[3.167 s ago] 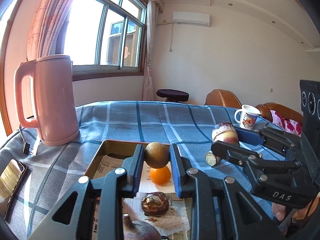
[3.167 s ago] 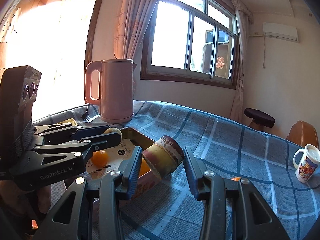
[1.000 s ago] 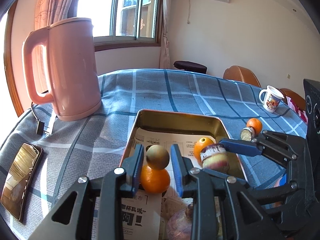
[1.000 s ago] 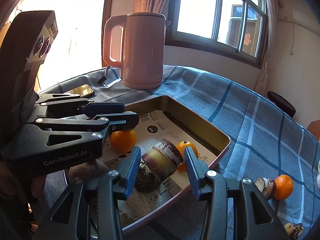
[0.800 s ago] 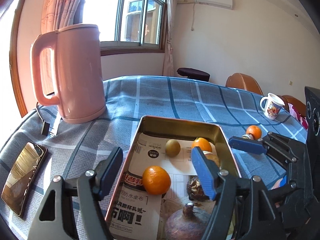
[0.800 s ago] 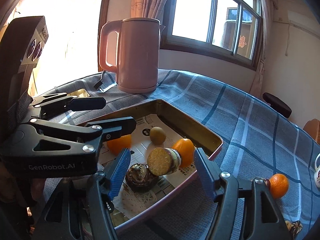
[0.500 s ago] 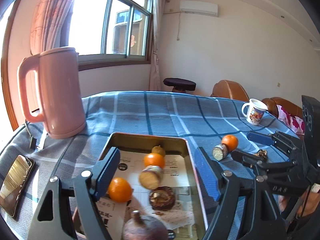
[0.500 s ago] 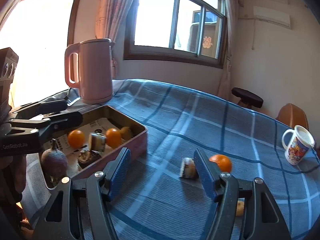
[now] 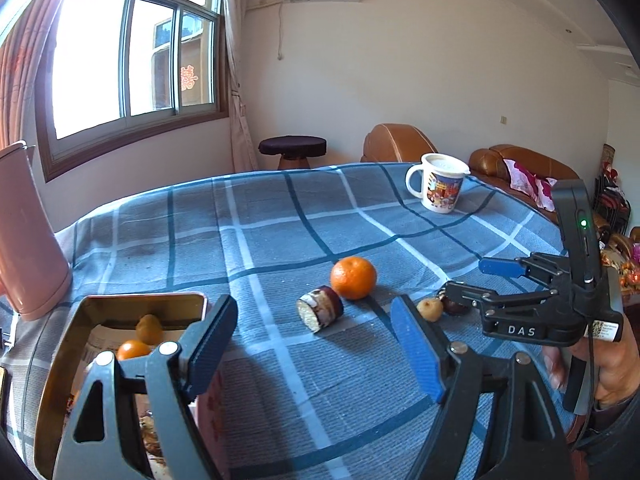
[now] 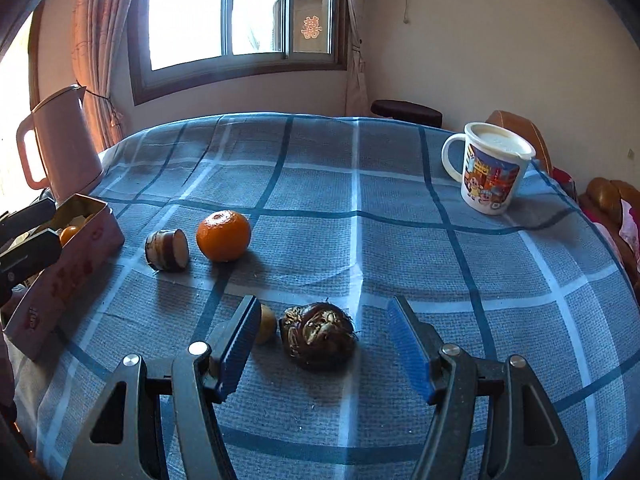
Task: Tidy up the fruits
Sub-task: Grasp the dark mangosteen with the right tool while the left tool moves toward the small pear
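On the blue checked tablecloth lie an orange [image 9: 353,277] [image 10: 223,235], a cut sugarcane piece [image 9: 321,307] [image 10: 167,249], a small yellow-brown fruit [image 9: 429,309] [image 10: 265,324] and a dark brown water chestnut [image 10: 319,335]. The metal tin [image 9: 100,303] [image 10: 68,264] at the left holds several fruits. My left gripper [image 9: 314,350] is open and empty, near the sugarcane piece. My right gripper [image 10: 323,346] [image 9: 472,278] is open, its fingers on either side of the water chestnut.
A pink kettle [image 9: 24,236] [image 10: 60,144] stands at the far left behind the tin. A white cartoon mug [image 9: 438,187] [image 10: 493,168] stands at the far right of the table. Chairs and a stool stand beyond the table.
Both grippers let go of their fruits into the tin, opened, and swung right, away from the tin. The right gripper now straddles the water chestnut on the cloth.
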